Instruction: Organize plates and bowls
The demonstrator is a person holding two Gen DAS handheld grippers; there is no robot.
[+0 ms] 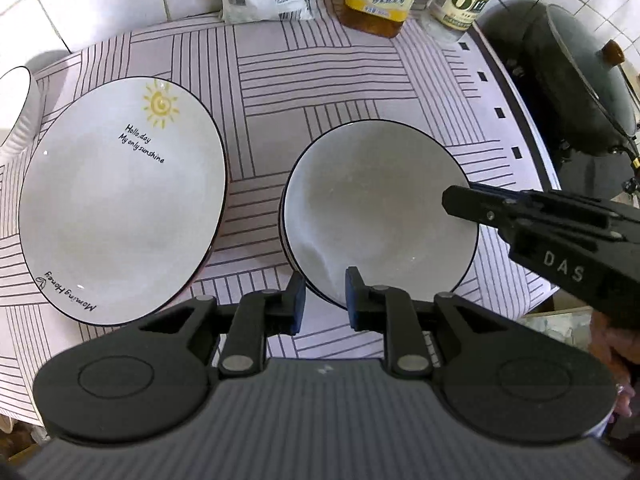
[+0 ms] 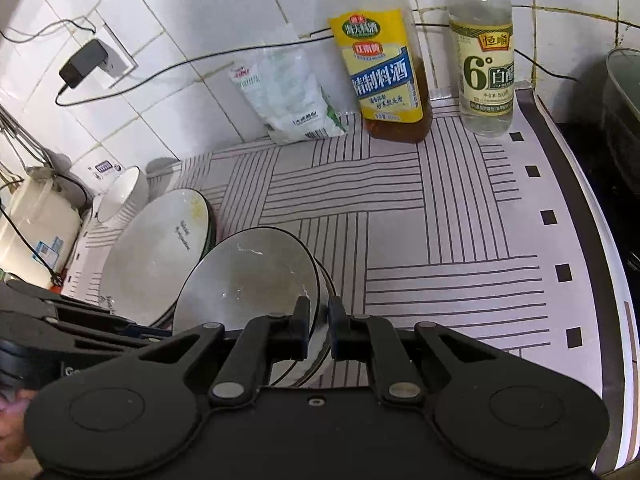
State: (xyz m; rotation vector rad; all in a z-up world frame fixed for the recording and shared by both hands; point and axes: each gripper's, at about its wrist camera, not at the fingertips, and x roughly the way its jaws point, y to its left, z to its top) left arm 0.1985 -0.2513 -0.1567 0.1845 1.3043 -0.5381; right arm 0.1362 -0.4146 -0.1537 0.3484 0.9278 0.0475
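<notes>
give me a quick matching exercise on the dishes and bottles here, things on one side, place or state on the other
Things:
1. sun plate
2. plain bowl
3. cooking wine bottle
4. vinegar bottle

Place or state:
A. clear liquid, nearest the stove side
B. rim between the right tool's fingers
C. brown liquid, beside the white bag
D. left of the plain bowl, lettering inside

Pairs: 1-D, 2-B, 3-C, 4-A
</notes>
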